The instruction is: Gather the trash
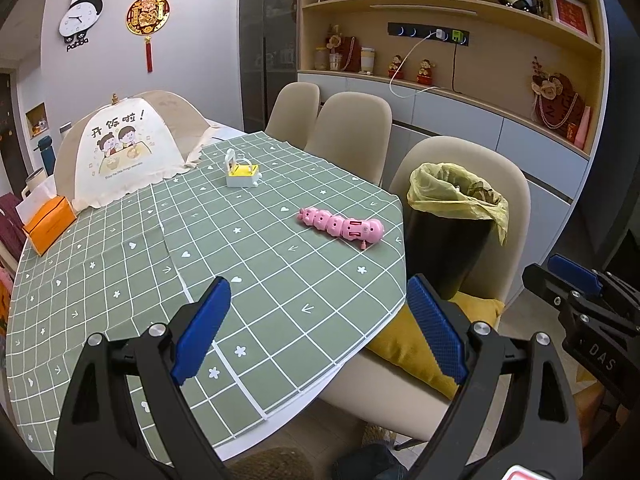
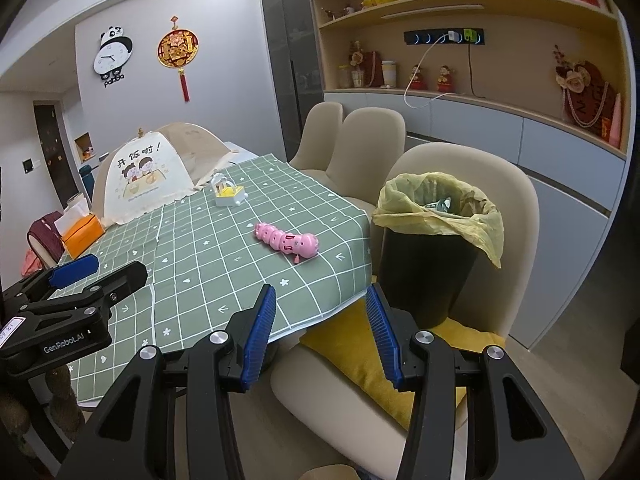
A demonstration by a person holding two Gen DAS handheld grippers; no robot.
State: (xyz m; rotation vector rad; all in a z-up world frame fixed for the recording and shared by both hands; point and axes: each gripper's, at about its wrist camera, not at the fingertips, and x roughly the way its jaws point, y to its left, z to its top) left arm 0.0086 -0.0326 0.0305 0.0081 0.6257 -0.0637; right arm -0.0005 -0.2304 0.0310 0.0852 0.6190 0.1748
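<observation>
1. The left claw hangs over the near edge of the table, which is covered by a green cloth with a white grid. Its blue ribbed pads stand wide apart and nothing is between them.
2. The right claw hangs off the table's corner, over a yellow cushion on the seat of a beige chair. Its jaws are also well open and empty.
3. Each claw shows at the edge of the other's view, side by side and apart.
4. On the yellow cushion stands a black waste bin lined with a yellow plastic bag. It is ahead and to the right of the right claw, just beside the table's corner. Crumpled scraps lie inside it; I cannot tell what they are.
5. Further on, a pink segmented plastic caterpillar toy lies on the cloth near the right edge of the table, ahead of both claws and well apart from them, left of the bin.
6. Beyond it, a small white and yellow toy with a looped handle stands upright near the middle of the table.
7. At the far left, a cream mesh food cover printed with a cartoon stands on the table, with an orange tissue box beside it.
</observation>
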